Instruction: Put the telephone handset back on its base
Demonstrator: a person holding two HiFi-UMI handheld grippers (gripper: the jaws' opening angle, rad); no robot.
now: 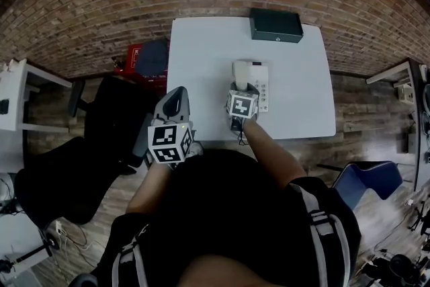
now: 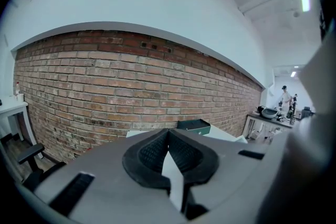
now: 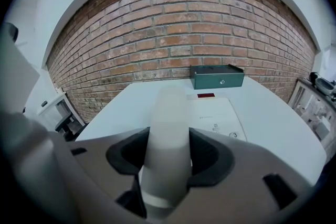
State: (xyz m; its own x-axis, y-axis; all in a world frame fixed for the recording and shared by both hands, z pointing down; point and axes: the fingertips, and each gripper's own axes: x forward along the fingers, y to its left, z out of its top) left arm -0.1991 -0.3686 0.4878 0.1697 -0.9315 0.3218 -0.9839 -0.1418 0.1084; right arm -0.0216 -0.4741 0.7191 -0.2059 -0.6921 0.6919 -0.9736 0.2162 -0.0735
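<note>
My right gripper (image 1: 242, 92) (image 3: 169, 153) is shut on the pale grey telephone handset (image 3: 169, 123), which sticks out forward between the black pads. In the head view the handset (image 1: 241, 72) hangs over the left side of the white telephone base (image 1: 263, 88), near the front of the white table (image 1: 201, 57). Whether it touches the base I cannot tell. The base (image 3: 219, 117) shows its keypad to the right of the handset. My left gripper (image 1: 177, 99) (image 2: 168, 150) is held off the table's left front corner, pads together and empty.
A dark green box (image 1: 276, 25) (image 3: 217, 76) stands at the table's far edge against the brick wall. A red object (image 1: 136, 57) and a black chair (image 1: 111, 114) are left of the table, a blue chair (image 1: 369, 181) at the right.
</note>
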